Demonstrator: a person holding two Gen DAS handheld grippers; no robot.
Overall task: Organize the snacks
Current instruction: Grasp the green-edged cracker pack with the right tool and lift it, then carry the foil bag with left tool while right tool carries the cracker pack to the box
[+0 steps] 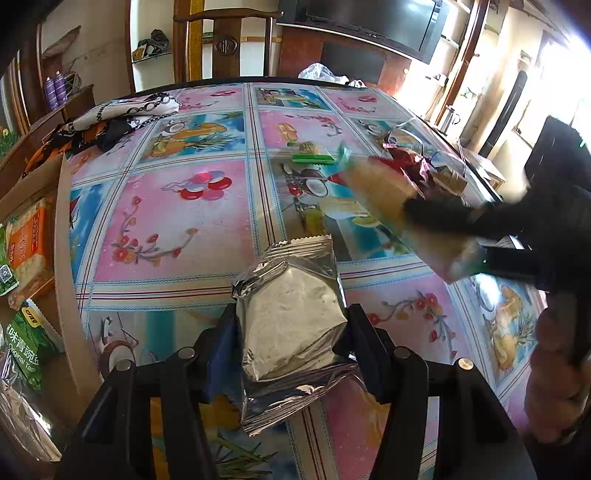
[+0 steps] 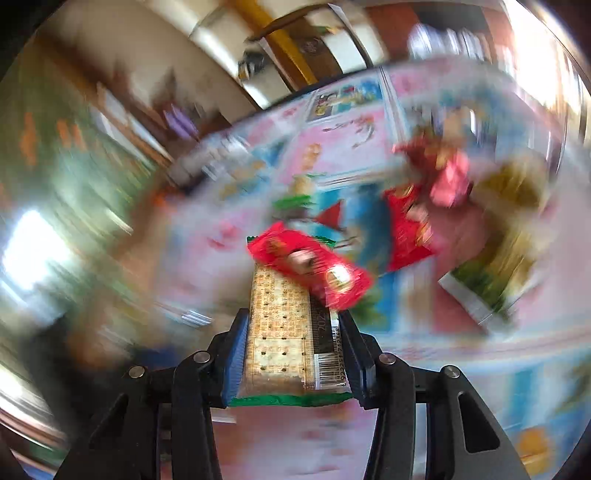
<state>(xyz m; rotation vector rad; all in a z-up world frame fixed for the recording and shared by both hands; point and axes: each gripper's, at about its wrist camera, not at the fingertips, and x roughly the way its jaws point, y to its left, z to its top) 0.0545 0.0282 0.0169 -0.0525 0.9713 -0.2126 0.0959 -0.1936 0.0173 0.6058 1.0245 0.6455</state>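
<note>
On the table (image 1: 207, 221), the box (image 1: 62, 236) waits at nine o'clock. The left gripper (image 1: 291, 325) pinches the silver pack (image 1: 291, 317), lying centre; the right gripper (image 2: 291, 343) clamps a cracker pack (image 2: 280, 332). Lift each clear, then release well inside the box.

Left wrist view: sits just behind the left gripper (image 1: 291, 325), looks forward and steeply down over the patterned tablecloth (image 1: 177, 221). Close to the table; the far edge, a wooden chair (image 1: 225, 40) and a dark TV screen (image 1: 373, 22) fill the top. A cardboard box (image 1: 40, 206) runs along the left border. Sharp frame.

Right wrist view: sits just behind the right gripper (image 2: 291, 332), faces the same tablecloth (image 2: 332, 147), horizon tilted, heavy blur.

Shared by the 2 views: the tablecloth, the chair back (image 2: 306, 48), the red snack packets (image 1: 406, 162) (image 2: 410, 229). The left view also catches the right gripper (image 1: 443, 229) from the side.
</note>
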